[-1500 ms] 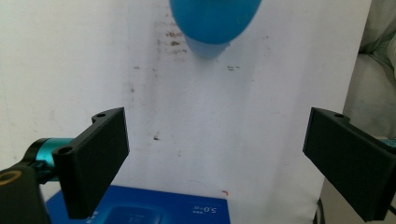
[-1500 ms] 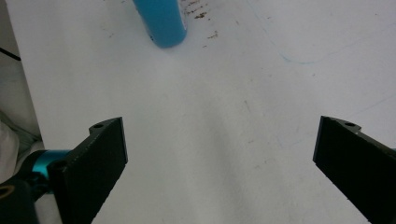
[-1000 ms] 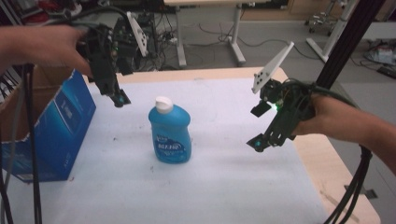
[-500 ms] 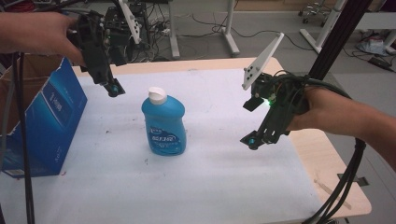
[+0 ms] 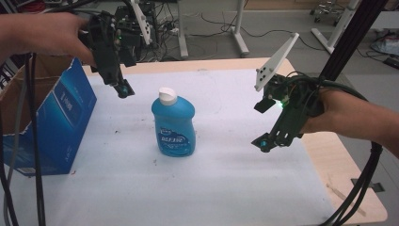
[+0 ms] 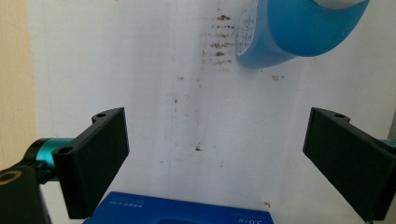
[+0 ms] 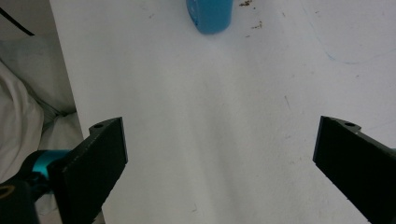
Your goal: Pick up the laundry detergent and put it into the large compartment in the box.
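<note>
White table, blue bottle upright, blue box left

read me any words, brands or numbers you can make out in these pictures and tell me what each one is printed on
Nothing can be read with certainty.
Blue bottle: its front label carries white brand lettering, too blurred to read.
Blue box: a small white print on its side in the high view, too small to read.
Same box, top edge in the left gripper view: faint white text and what may be a number, too blurred to quote.
</note>
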The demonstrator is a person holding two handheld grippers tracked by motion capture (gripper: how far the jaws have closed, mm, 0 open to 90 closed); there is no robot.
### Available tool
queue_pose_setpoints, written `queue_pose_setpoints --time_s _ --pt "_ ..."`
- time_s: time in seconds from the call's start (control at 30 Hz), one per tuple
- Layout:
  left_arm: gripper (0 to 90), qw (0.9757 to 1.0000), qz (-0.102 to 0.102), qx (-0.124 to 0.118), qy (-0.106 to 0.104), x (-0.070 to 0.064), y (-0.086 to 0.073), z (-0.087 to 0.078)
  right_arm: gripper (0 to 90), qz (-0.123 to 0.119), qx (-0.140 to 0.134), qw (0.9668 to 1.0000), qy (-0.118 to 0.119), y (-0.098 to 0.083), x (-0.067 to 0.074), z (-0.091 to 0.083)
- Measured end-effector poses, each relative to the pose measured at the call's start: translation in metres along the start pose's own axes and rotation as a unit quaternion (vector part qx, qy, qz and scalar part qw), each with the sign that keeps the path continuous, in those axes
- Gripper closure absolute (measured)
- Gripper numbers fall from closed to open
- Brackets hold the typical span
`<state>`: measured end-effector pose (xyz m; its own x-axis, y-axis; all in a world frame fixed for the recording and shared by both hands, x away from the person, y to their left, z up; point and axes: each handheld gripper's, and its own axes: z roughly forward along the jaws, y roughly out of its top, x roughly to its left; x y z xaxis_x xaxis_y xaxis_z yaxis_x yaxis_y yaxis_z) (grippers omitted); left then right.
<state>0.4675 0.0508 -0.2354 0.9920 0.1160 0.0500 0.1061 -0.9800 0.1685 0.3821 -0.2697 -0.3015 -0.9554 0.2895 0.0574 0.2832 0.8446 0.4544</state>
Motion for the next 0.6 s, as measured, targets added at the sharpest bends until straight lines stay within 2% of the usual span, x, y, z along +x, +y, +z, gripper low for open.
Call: queue_pose_setpoints --time_s 0.27,0.37,0.6 --pt "7.0 1.0 -0.002 -0.005 0.004 -0.005 -0.001 -0.006 2.1 -0.002 0.001 1.0 0.0 0.001 -0.001 0.002" --pt "7.0 0.9999 -0.004 -0.009 0.004 -0.009 -0.001 -0.01 2.1 0.0 0.001 1.0 -0.001 0.0 -0.001 0.002" --pt "7.0 0.9998 0.006 -0.021 -0.003 -0.023 0.005 -0.02 2.1 -0.001 0.0 1.0 -0.004 -0.002 0.0 0.001"
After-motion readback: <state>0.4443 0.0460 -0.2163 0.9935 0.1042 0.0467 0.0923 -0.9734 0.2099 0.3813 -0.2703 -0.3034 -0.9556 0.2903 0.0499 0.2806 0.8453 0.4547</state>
